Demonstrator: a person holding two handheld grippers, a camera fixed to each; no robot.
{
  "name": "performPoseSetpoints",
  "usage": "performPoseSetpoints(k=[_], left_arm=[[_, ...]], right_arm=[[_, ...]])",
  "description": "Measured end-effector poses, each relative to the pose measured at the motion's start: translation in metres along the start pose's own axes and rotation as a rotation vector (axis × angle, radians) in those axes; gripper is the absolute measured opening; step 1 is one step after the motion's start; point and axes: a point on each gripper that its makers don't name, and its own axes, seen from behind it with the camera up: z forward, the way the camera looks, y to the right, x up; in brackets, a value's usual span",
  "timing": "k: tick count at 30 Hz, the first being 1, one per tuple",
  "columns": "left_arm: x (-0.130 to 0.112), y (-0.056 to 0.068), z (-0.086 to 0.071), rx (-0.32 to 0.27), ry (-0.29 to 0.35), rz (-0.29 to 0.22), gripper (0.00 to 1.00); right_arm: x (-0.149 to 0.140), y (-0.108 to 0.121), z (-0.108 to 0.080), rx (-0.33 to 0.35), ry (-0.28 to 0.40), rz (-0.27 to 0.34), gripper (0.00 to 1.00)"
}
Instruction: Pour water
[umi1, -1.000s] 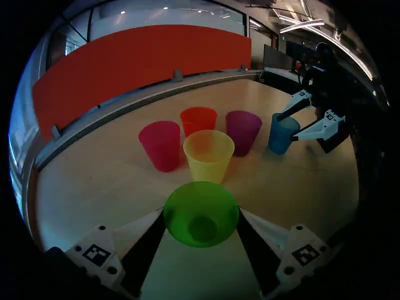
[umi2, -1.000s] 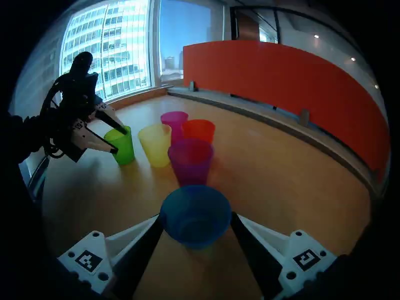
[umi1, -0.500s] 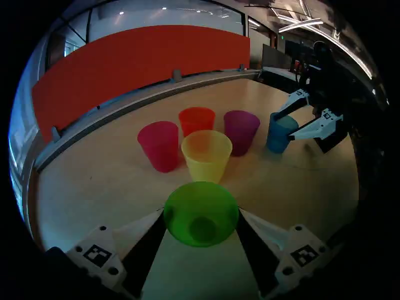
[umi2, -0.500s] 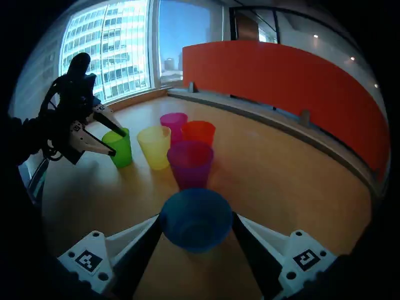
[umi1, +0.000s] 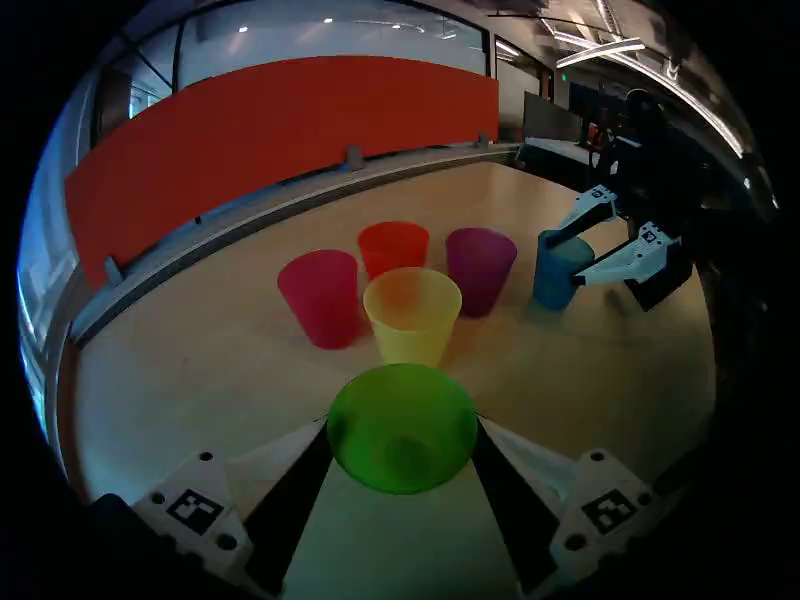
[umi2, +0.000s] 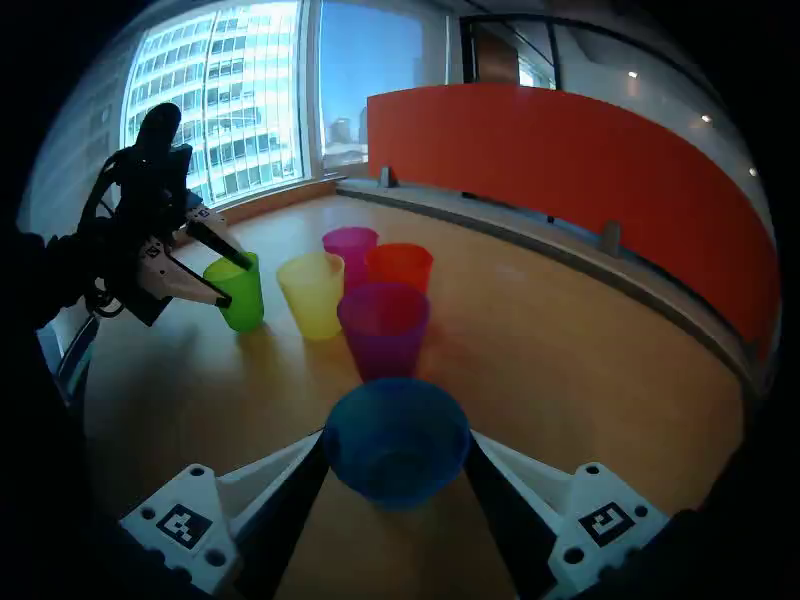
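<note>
While the left gripper (umi1: 402, 428) clasps the green cup (umi1: 403, 455) and the right gripper (umi2: 396, 442) the blue cup (umi2: 397, 465), carry each level and tip slowly over its target.

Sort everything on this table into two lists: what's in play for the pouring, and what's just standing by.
In play:
- green cup, gripped by the left hand-held gripper
- blue cup, gripped by the right hand-held gripper

Standing by on the table, untouched for now:
- yellow cup
- pink cup
- orange cup
- purple cup
</note>
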Motion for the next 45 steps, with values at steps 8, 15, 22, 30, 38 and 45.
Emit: performPoseSetpoints(k=[8,15,22,30,38,45], left_arm=[[0.011,0.002,-0.011,0.008,0.033,0.003,0.89],[0.028,0.002,-0.026,0.028,0.080,0.007,0.89],[0.049,0.002,-0.044,0.050,0.146,0.007,0.89],[0.073,0.002,-0.063,0.065,0.215,0.012,0.89],[0.092,0.003,-0.077,0.071,0.278,0.020,0.89],[0.105,0.003,-0.088,0.081,0.329,0.028,0.89]], right_arm=[[0.018,0.001,-0.016,-0.013,0.052,0.012,0.92],[0.038,0.000,-0.033,-0.023,0.098,0.015,0.92],[0.062,-0.002,-0.050,-0.034,0.150,0.005,0.92],[0.088,-0.004,-0.068,-0.049,0.212,-0.014,0.92],[0.108,-0.008,-0.081,-0.054,0.265,-0.035,0.92],[0.125,-0.011,-0.090,-0.059,0.312,-0.045,0.92]])
